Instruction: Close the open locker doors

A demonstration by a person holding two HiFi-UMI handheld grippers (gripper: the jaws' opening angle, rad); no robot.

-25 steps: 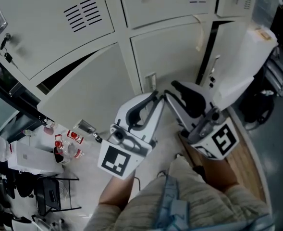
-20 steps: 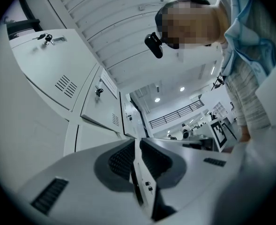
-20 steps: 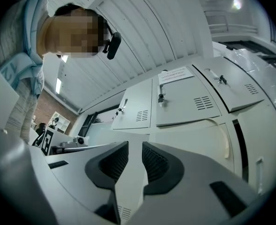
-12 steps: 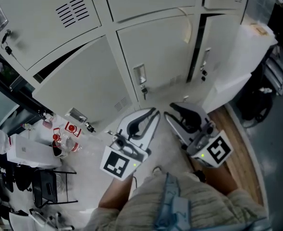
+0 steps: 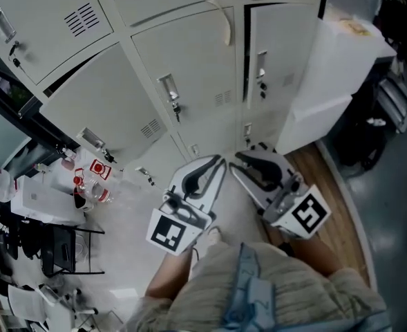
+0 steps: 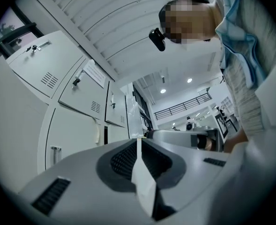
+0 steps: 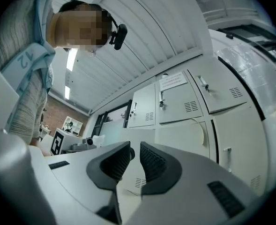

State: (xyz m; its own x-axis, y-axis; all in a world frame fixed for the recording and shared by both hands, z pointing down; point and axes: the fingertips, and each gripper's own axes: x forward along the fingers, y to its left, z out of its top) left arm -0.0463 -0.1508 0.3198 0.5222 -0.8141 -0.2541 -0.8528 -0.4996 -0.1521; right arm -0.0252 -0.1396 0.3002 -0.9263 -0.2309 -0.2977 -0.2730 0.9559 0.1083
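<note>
Grey-white lockers fill the top of the head view. The left door [image 5: 99,102] hangs ajar, with a dark gap [image 5: 65,81] along its upper edge. The middle door [image 5: 189,61] lies flush. The right door [image 5: 282,54] shows a thin dark line at its handle side, seen as a dark strip [image 6: 105,135] in the left gripper view. My left gripper [image 5: 219,160] [image 6: 138,138] is shut and empty. My right gripper [image 5: 238,159] [image 7: 134,150] has just been closing, and a narrow empty gap is left between its pads. Both hang short of the lockers, touching nothing.
A tall white plastic-wrapped box [image 5: 341,54] stands right of the lockers, with dark gear [image 5: 376,130] beyond it. A low white table with bottles [image 5: 92,185] and a black frame [image 5: 58,254] sits at the left. A wooden floor strip [image 5: 341,206] runs on the right.
Both grippers have sunk and drawn back from the lockers, which now look smaller, with lower doors in view. The right gripper's jaws stand closer together.
</note>
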